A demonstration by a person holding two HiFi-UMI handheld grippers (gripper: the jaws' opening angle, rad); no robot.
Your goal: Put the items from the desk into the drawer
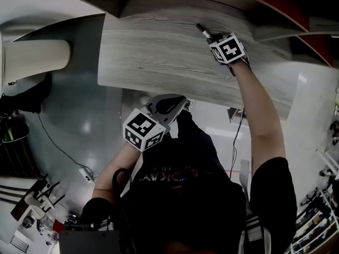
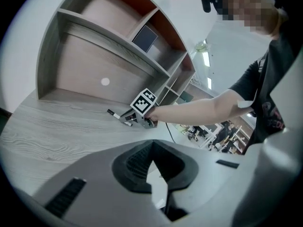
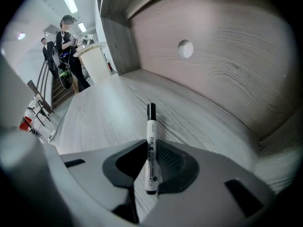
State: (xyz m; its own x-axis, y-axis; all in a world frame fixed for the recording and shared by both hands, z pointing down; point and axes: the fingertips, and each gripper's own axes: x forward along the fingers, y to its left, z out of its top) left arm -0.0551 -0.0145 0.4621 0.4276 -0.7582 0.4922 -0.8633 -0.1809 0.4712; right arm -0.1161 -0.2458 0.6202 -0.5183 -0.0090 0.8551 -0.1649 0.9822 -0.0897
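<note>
A: Task thing?

B: One marker [image 3: 150, 119], white barrel with a black cap. It lies on the grey wood desk [image 1: 153, 57], far side, near the back panel of the shelf unit [image 2: 94, 56]. The cap points away from the person. I see no other loose items on the desk.

A: Is it held?

B: Looks so. The right gripper [image 3: 152, 148] has its jaws closed on the barrel, a pad against each side, grabbing the rear half. The cap end sticks out ahead and sits low against the wood, so I judge it gripped but not yet lifted.

A: Step?

B: Picking the marker up, first half of the job. Nothing looks stowed.

A: Next?

B: My guess: hold the clamp firm, raise it clear of the desk, then bring it back toward the body. No view shows the drawer, so where it sits, or whether it is open, I can't say. If it is shut, the free tool would have to pull it.

A: Free tool?

B: The left gripper [image 2: 151, 150] has its jaws together with nothing between them.

A: Arm poses?

B: The right arm reaches straight out across the desk, its tool tipped steeply down onto the surface. The left gripper [image 1: 172, 107] is tucked near the torso, short of the desk's front edge, over the floor, nose a bit below level and aimed at the right gripper [image 2: 135, 119].
</note>
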